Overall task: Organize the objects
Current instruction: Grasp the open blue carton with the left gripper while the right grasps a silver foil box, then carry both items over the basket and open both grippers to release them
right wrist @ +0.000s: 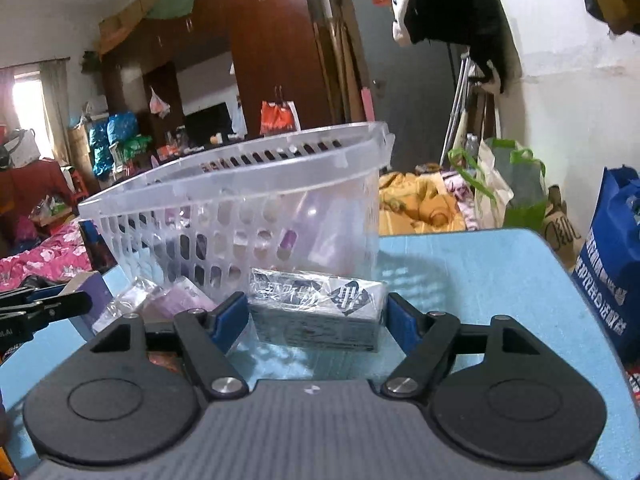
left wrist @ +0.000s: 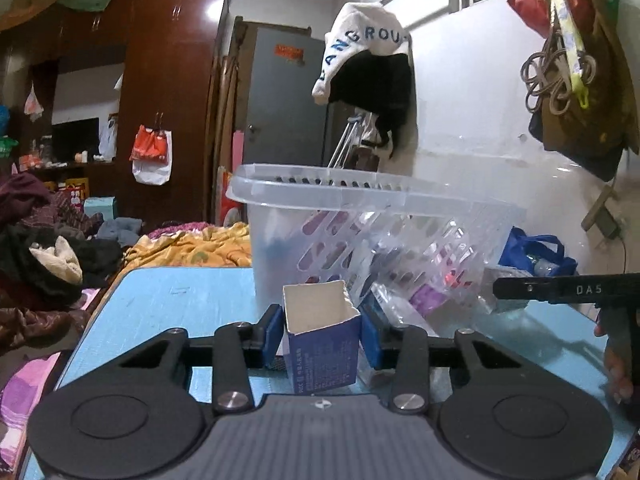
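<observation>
Standing between hand-held gripper [left wrist: 320, 330] pads: blue carton [left wrist: 322, 354]

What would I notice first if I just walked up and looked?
Probably the big see-through basket standing on the blue table. Right in front of it, the left gripper squeezes an open blue box between its fingers. The right gripper has a shiny wrapped box between its fingers.
</observation>
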A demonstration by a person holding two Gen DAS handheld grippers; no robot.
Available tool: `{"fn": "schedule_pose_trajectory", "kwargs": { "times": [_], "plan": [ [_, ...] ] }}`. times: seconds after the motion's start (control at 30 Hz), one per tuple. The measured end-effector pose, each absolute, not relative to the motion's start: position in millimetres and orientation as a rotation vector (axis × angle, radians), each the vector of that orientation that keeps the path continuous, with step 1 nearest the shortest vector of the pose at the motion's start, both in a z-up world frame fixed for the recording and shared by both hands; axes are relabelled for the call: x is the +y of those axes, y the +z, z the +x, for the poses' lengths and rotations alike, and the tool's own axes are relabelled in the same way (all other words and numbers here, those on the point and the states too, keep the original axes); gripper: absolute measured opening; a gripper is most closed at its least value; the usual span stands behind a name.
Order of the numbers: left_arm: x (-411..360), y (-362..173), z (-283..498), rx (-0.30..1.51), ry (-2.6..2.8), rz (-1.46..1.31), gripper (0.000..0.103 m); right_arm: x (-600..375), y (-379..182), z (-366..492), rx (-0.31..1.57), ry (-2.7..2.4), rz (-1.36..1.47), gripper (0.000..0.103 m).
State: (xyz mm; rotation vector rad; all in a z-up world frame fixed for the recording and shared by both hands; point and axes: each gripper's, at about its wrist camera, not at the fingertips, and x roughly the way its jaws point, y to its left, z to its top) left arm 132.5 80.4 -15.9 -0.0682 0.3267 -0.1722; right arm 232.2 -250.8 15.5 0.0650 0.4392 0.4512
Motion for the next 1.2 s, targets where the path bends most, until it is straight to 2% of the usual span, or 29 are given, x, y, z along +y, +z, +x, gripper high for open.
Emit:
{"fn": "schedule_pose_trajectory", "kwargs": {
  "times": [0.97,1.2],
  "plan": [
    [82,-15,113,0.199,-0.181,-0.062,0.045,-240,20,206,0.279,0.441,0.009,0.077],
    [91,11,92,0.139,-0.179,-0.137,0.045,-253,30,174,0.2,0.503,0.07,0.077]
  ]
}}
